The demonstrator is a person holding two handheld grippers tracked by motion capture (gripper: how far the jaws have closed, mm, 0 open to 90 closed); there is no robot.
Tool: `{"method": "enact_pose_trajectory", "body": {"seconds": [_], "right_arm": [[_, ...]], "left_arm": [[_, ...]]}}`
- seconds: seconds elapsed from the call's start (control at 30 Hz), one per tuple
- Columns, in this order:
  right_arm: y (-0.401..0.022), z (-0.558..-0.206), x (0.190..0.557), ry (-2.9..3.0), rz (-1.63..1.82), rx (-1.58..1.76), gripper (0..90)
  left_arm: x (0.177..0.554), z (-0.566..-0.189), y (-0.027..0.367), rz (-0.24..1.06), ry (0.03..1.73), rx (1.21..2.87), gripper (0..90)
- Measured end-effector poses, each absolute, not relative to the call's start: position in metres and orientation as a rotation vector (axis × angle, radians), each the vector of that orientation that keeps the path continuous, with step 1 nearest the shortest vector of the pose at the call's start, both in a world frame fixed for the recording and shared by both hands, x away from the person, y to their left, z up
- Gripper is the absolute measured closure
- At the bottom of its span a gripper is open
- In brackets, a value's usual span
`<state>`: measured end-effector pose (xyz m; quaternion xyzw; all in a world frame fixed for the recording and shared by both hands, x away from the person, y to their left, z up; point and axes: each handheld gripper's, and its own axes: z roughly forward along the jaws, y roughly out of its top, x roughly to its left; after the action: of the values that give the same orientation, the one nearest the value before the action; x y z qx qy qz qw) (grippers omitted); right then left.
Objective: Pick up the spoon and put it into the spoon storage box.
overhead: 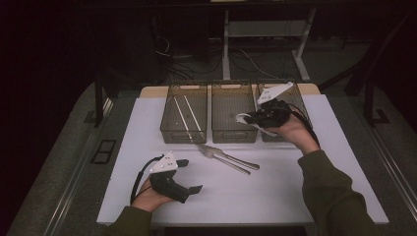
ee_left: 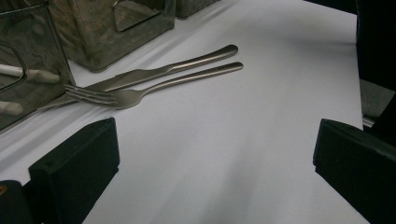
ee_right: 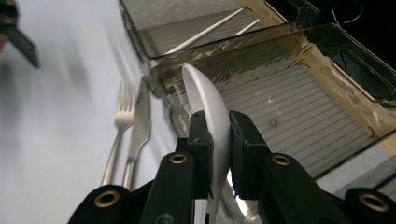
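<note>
From the high view, the right gripper [overhead: 251, 118] hangs above the near wall of the middle bin [overhead: 234, 112], toward the far edge of the white tabletop [overhead: 275, 196], its jaws pinched on a white spoon [overhead: 243, 118] that sticks out to either side. The left gripper [overhead: 189, 175] rests near the front left corner of the tabletop, jaws spread wide with nothing between them. A metal fork [overhead: 223, 160] and a metal knife [overhead: 236, 160] lie together just in front of the bins. The left bin [overhead: 184, 113] holds white chopsticks [overhead: 189, 112]; the right bin [overhead: 295, 101] sits partly behind the raised hand.

In the left gripper view, both black jaws stand far apart over bare white tabletop, touching nothing. The fork [ee_left: 140, 93] and knife [ee_left: 159, 73] lie ahead, side by side and touching, beside the bins.

In the right gripper view, the two jaws sit narrow, clamped on the spoon [ee_right: 210, 105] held on edge, its bowl rising over the ribbed floor of the middle bin [ee_right: 289, 107]. The fork [ee_right: 122, 122] and knife [ee_right: 140, 123] lie on the tabletop to the left.

No brand, label or writing can be read.
</note>
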<state>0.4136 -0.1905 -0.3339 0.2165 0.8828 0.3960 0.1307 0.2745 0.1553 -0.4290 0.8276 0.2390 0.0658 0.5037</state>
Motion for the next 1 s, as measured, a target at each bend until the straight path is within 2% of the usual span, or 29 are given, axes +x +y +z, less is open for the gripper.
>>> {"method": "enact_pose_trajectory", "body": {"seconds": [0.4,0.73,0.83,1.0], "right_arm": [[-0.154,-0.346,0.453,2.596,1.093,0.624,79.6],[-0.137,-0.367,0.466,2.638,1.056,0.656,78.4],[-0.137,-0.372,0.467,2.664,1.088,0.708,67.3],[-0.142,-0.368,0.461,2.625,1.155,0.757,57.6]], "left_arm": [[0.274,-0.428,0.156,0.160,0.568,1.995,0.0],[0.273,-0.428,0.156,0.152,0.573,1.987,0.0],[0.273,-0.428,0.156,0.153,0.571,1.989,0.0],[0.273,-0.428,0.156,0.155,0.572,1.985,0.0]]}}
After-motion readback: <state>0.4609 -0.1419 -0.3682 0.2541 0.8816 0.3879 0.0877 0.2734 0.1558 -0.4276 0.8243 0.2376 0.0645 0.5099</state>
